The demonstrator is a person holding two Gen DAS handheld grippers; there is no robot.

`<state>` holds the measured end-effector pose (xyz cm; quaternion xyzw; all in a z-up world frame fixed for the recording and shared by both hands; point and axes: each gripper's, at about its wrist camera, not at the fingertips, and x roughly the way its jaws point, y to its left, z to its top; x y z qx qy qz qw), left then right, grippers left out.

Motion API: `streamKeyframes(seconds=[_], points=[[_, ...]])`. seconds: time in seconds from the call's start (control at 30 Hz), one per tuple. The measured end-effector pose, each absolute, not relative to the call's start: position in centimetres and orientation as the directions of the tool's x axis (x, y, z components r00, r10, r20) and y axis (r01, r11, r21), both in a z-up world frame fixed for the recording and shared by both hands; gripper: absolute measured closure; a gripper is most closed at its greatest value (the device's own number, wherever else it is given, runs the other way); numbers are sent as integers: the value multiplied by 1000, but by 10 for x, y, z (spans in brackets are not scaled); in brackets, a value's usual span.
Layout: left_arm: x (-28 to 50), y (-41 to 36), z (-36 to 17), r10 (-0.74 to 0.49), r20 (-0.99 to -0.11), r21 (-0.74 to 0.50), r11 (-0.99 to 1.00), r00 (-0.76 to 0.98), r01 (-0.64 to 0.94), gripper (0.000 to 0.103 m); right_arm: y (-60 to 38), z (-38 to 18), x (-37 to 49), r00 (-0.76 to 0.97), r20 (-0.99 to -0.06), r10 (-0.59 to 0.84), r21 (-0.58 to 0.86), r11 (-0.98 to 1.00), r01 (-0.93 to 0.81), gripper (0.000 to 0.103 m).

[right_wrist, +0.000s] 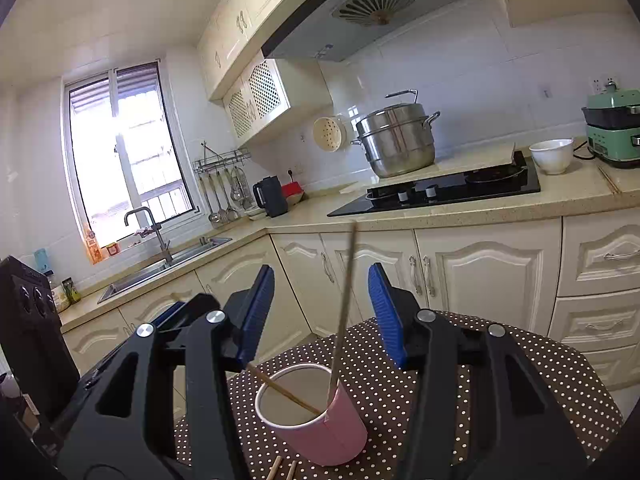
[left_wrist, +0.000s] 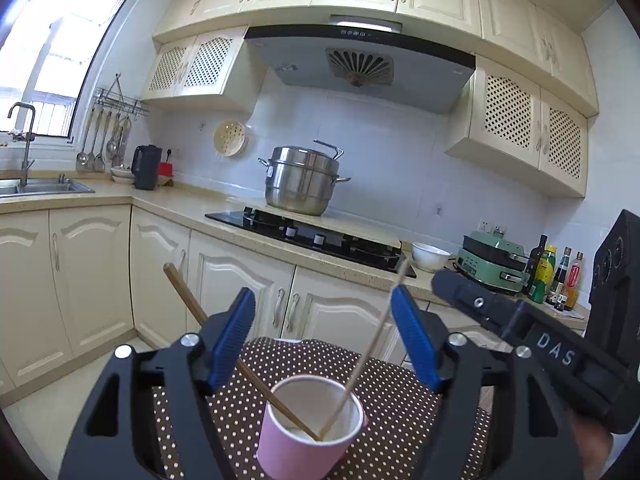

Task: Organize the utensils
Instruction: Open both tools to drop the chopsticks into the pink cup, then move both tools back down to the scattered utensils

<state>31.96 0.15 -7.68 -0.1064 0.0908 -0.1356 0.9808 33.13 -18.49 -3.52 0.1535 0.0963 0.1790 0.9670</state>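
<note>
A pink paper cup (left_wrist: 312,428) stands on a small worktop covered by a brown polka-dot cloth (left_wrist: 400,384), with two chopsticks leaning inside it.

The left gripper (left_wrist: 324,332) hangs just above and behind the cup with its blue fingers (left_wrist: 232,336) spread wide, holding nothing. The darker chopstick (left_wrist: 192,304) slants up toward the left, passing close by the left finger; whether they touch cannot be told. The paler chopstick (left_wrist: 376,332) leans up to the right, between the fingers and near the right one.

The right gripper (right_wrist: 322,316) also stands wide apart and holds nothing, poised over the cup (right_wrist: 320,420). The pale chopstick (right_wrist: 344,312) rises nearly upright between its fingers, apart from both.

Two more chopstick ends (right_wrist: 282,468) lie on the cloth (right_wrist: 460,400) at the near edge, just beside the cup.
</note>
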Motion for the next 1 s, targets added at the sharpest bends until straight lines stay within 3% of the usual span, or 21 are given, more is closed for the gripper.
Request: streamKeyframes(seconds=[0.17, 0.4, 0.53, 0.7, 0.8, 1.0], points=[[300, 19, -76, -264, -260, -256, 946, 929, 198, 32, -196, -38, 312, 912, -175, 370, 308, 901, -307, 49], [287, 28, -122, -259, -642, -224, 964, 722, 146, 33, -194, -71, 295, 839, -391, 378, 235, 923, -306, 43], [267, 32, -147, -234, -703, -183, 972, 671, 147, 33, -186, -95, 284, 778, -496, 385, 201, 923, -328, 43], [253, 44, -182, -242, -774, -210, 970, 585, 124, 77, -176, -117, 272, 716, -566, 409, 200, 911, -361, 43], [249, 52, -199, -228, -803, -217, 972, 551, 86, 87, -168, -123, 267, 692, -588, 418, 192, 904, -383, 43], [248, 56, -215, -230, -826, -236, 970, 515, 54, 88, -158, -125, 259, 667, -609, 430, 189, 895, -405, 43]])
